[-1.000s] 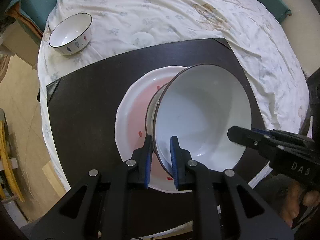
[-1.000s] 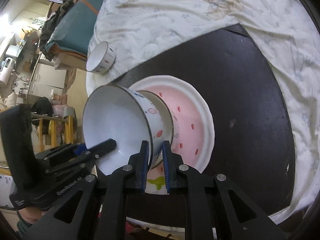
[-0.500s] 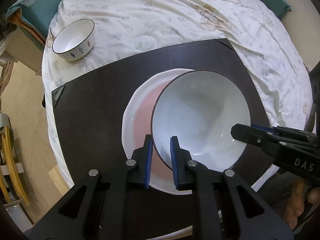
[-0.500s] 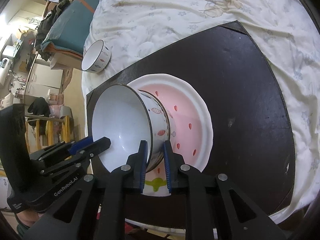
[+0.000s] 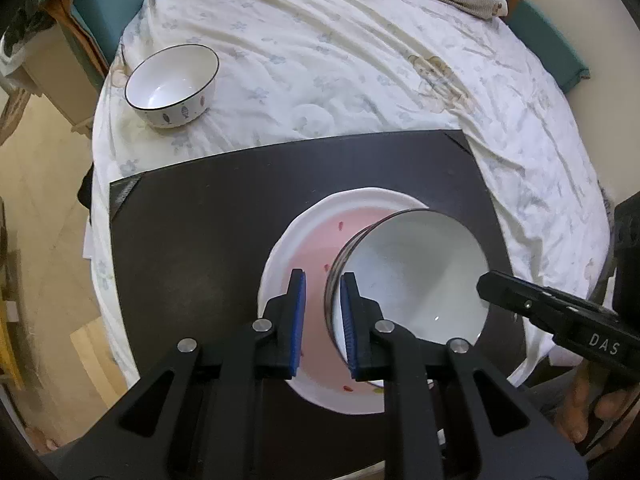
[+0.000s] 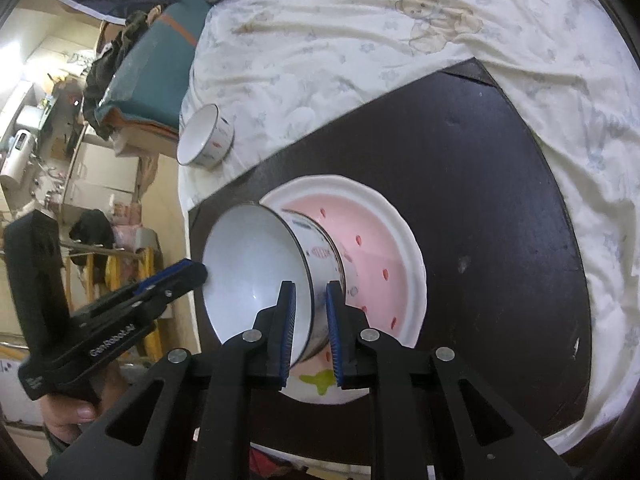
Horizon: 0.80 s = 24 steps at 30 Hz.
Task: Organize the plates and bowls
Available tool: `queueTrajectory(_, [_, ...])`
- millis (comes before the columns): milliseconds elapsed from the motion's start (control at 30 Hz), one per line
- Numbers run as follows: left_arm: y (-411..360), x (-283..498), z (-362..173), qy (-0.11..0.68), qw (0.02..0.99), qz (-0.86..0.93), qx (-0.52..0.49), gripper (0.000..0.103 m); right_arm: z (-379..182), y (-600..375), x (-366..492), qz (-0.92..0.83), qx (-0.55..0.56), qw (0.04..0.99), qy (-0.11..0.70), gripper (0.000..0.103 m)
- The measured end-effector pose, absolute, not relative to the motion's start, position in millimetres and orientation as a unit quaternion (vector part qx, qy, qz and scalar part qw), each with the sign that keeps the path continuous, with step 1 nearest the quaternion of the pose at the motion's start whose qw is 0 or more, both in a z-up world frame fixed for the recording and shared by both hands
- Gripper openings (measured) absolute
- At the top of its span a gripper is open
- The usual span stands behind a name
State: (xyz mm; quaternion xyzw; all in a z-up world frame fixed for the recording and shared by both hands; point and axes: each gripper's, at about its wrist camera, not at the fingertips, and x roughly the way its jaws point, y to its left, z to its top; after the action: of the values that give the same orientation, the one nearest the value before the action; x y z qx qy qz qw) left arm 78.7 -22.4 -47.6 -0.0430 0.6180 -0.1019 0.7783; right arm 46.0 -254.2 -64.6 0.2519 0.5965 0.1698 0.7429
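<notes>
"DAS" — right gripper; "GenRobot.AI" — left gripper

Soft even indoor light, sharp centre, fisheye warp + dark corners.

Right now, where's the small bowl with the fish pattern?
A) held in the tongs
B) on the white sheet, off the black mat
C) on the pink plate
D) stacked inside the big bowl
B: the small bowl stands alone on the white sheet, beyond the black mat, far from the pink plate.
</notes>
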Motion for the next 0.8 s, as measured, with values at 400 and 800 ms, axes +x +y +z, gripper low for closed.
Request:
queueTrajectory(400, [-24,84,-51,0.619,0.776,-0.105,-0.055,0.010,-69,-259,58,0.162,0.273,0.740,0.593,0.017])
queueTrajectory(800, [-26,85,-47,0.613,0.781,-0.108,-0.051,0.010,-76,-258,61,0.153,0.272,0.741,0.595,0.017])
